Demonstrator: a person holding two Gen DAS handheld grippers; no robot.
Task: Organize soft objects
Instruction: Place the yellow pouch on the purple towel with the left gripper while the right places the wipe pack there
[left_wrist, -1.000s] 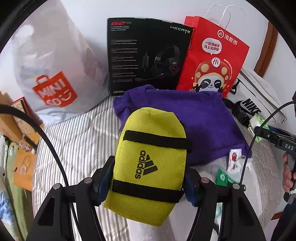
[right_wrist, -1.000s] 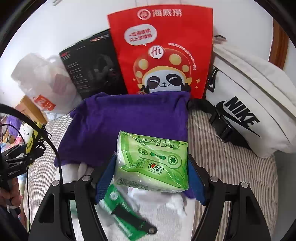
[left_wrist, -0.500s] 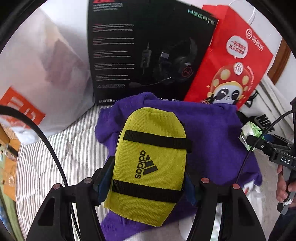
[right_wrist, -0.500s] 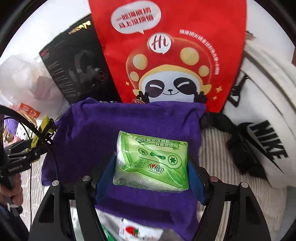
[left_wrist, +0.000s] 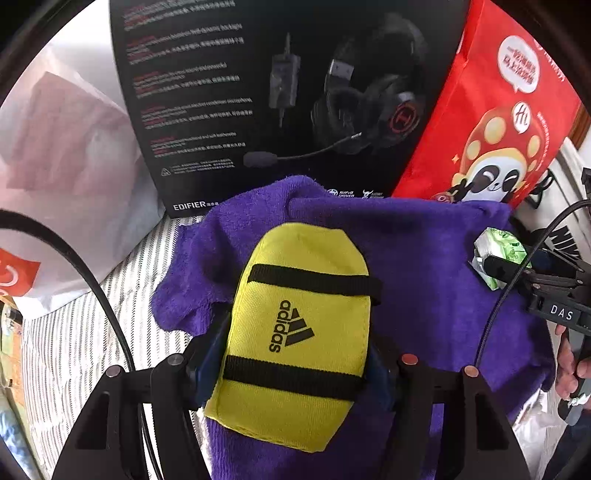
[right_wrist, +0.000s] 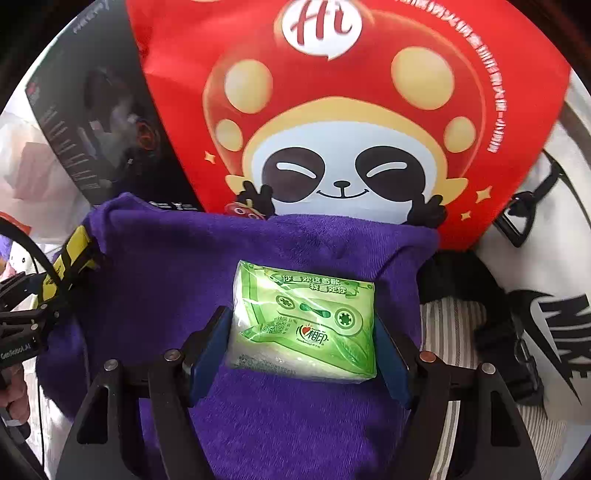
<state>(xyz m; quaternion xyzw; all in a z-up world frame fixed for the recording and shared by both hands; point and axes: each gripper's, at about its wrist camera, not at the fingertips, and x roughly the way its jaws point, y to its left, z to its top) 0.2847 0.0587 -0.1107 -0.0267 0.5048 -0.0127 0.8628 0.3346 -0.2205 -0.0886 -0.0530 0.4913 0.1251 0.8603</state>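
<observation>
Over the purple towel (left_wrist: 436, 266), spread on a striped bed (left_wrist: 85, 332), both claws carry soft things. The left claw (left_wrist: 295, 365) pinches a yellow pouch (left_wrist: 299, 332) across its lower half, one blue pad on each side just above the lower black strap; the pouch stands up out of the jaws toward twelve o'clock, its rounded top free. It looks light and padded, likely to give under the pads rather than slip, and its woven cloth should grip well. A hold across the narrow width, as here, seems the sound one.

The right claw (right_wrist: 301, 350) pinches a green tissue pack (right_wrist: 304, 325) by its two short ends. The pack sits square between the pads, its printed face up. It looks light and squashy, and its plastic wrap is glossy, so I judge it the more slippery of the two; a firm squeeze only dents it.

From the left wrist view, the right claw and its pack show at three o'clock, well apart from the pouch. Beyond the towel at twelve o'clock stand a black headset box (left_wrist: 258, 99) and a red paper bag (right_wrist: 351, 122), with a white bag (right_wrist: 554, 295) at three o'clock.
</observation>
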